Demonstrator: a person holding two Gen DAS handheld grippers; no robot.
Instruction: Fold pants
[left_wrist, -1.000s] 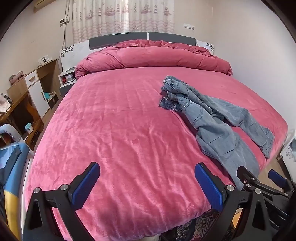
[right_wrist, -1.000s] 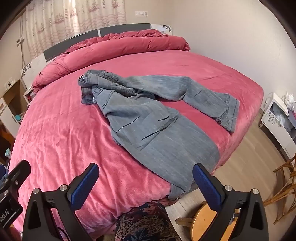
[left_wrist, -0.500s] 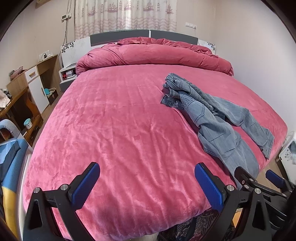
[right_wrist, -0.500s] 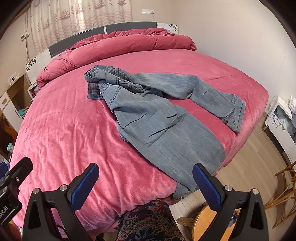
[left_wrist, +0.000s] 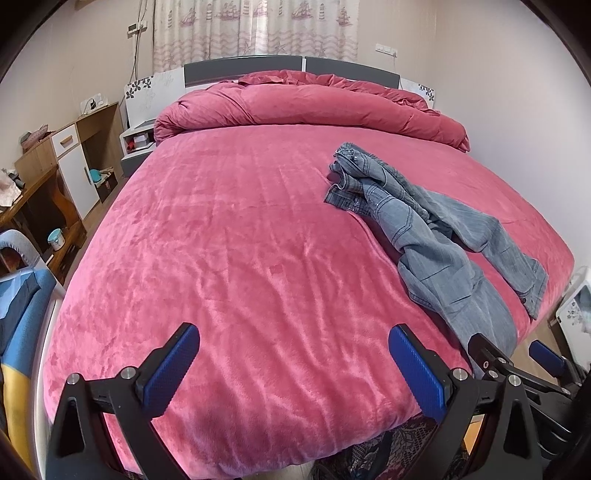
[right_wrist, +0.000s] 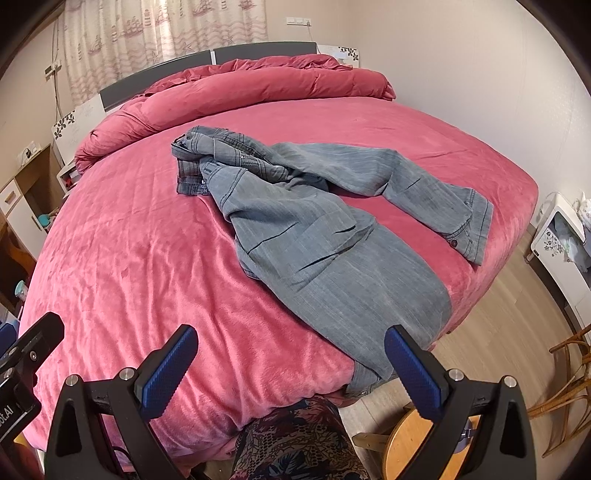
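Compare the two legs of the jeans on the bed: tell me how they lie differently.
The near leg runs toward the foot of the bed and its hem hangs over the edge; the far leg lies wholly on the bed, its buttoned cuff near the side edge. The near leg spreads broad with flat creases; the far leg looks narrower and bends partway. Both are faded blue denim, joined at the crumpled waistband.

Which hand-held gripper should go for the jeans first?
Right. The right hand-held gripper hangs open beside the jeans leg draped over the bed's foot edge; the left hand-held gripper faces bare blanket.
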